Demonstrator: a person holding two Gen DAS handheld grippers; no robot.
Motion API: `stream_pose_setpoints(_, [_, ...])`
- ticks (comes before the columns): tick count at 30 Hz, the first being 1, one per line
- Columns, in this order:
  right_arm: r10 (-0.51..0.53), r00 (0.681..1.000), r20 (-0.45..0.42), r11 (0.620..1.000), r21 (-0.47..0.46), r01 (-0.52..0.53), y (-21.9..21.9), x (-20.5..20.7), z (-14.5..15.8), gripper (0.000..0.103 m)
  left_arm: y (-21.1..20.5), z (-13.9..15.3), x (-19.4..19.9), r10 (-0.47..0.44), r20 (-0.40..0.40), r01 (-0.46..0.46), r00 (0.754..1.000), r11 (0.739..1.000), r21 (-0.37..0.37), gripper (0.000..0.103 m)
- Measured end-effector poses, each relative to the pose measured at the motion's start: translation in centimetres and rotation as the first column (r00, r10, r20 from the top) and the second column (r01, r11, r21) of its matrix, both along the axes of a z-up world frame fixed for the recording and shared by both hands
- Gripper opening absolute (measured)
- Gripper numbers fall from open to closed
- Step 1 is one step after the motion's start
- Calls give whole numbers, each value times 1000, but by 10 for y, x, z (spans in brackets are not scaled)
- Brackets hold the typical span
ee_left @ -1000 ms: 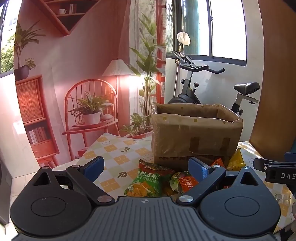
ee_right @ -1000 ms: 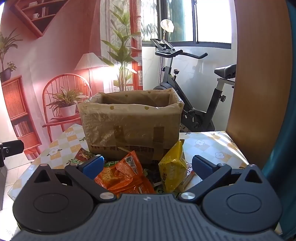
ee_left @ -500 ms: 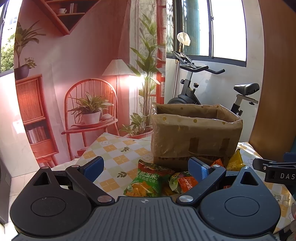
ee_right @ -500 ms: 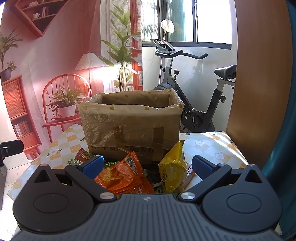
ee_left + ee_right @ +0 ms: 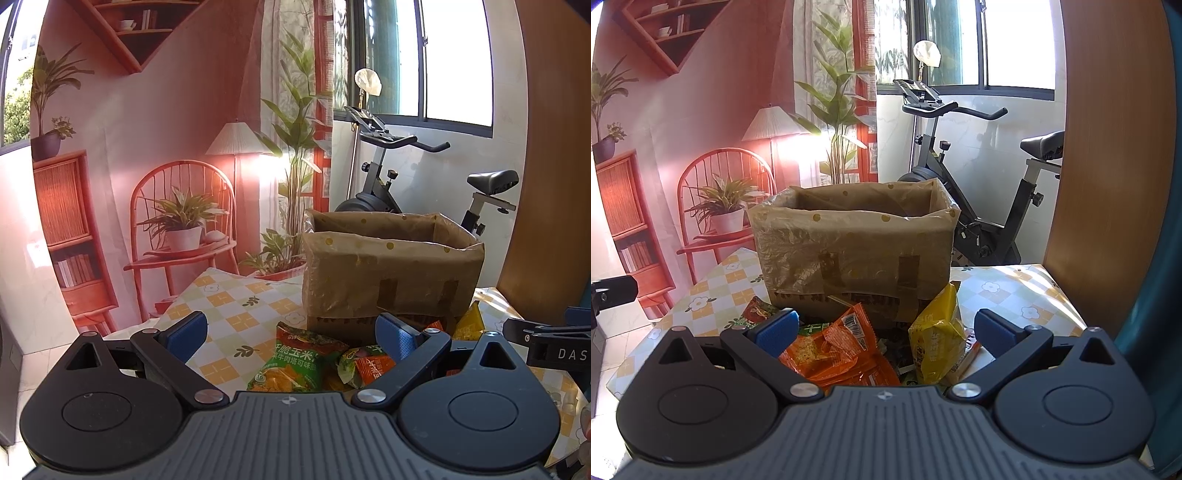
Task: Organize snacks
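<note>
While nothing has shifted since earlier, both grippers' jaws wide, left gripper [image 5: 290,334], right gripper [image 5: 884,328], snack packets [image 5: 846,347] untouched.

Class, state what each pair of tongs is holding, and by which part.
Nothing is held: the left tongs and right tongs both stand open above the snack packets.

brown box [image 5: 849,251]; orange packet [image 5: 834,350], yellow packet [image 5: 936,332]
</note>
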State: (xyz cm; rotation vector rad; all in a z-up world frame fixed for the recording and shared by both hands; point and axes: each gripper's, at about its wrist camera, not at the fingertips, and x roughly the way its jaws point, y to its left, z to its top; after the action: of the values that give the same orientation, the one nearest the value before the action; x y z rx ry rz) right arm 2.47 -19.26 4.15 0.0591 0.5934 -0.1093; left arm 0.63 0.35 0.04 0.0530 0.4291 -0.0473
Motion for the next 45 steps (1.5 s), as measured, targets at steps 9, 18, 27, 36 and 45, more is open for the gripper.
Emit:
stream_pose_setpoints(9, [1,1000,0,1000,-1,-1,1,0,1,103,1,0,-1,10,6,-10,1000,1000,-12,99])
stream_pose_setpoints(18, [2,1000,1,1000,-3,-2,1,-1,1,103,2,0,-1,13,6,-13,1000,1000,-23,99])
stream_pose_setpoints(27, [2,1000,1,1000,-3,-2,2,-1,1,103,3,-2,0,20,0,-20,1000,999,-31,99])
stream_pose_setpoints(36, [1,1000,-3,1000,-3,-1,3,-1,1,103,3,-3,1,18,-7,-18,1000,999,-43,99])
stream_pose_setpoints(45, [22,999,27,1000,11,-23,0,7,-15,103,13,-14,17,47,-16,-48,999,997,-63,99])
